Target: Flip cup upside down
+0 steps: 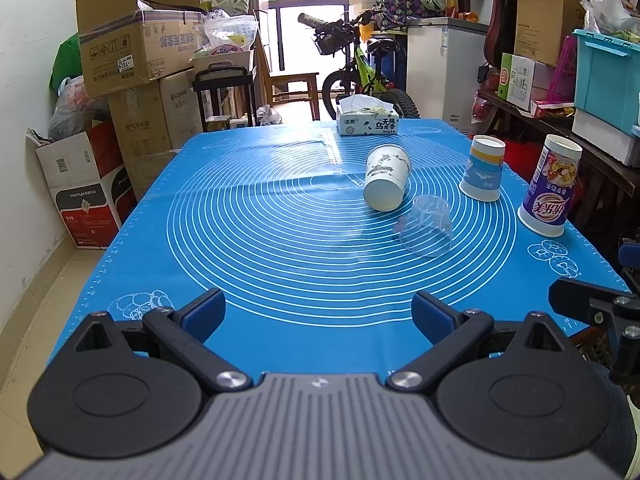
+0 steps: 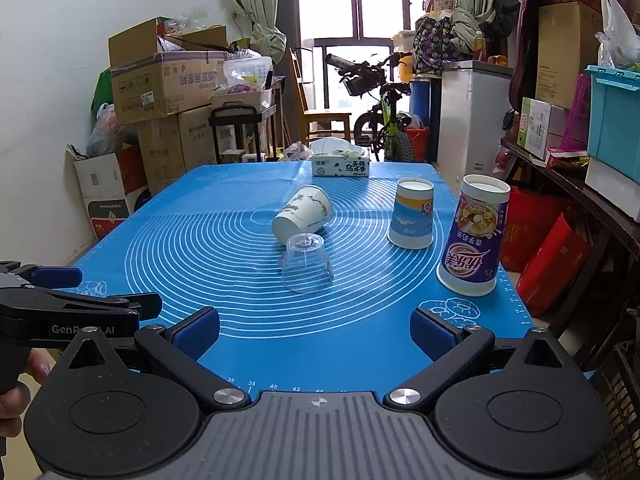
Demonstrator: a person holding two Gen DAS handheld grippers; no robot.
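Cluttered room, blue mat [image 2: 200,240] on worktop. Both grippers [image 1: 318,316] [image 2: 314,334] wide open, empty. I'd grasp toppled paper cup [image 2: 302,216] mid-wall, rotate rim-down gently.

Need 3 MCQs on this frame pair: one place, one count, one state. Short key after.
1. Where is the tissue box?
A. far edge of the blue mat
B. beside the purple cup
C. on the floor

2. How many cups are on the mat?
A. two
B. four
C. six

3. How does the white printed cup sit?
A. upright
B. upside down
C. on its side

Key: 1 A, it sits at the mat's far end. 2 B, white printed cup, clear cup, blue-and-yellow cup, purple cup. 3 C, its wall rests on the mat.
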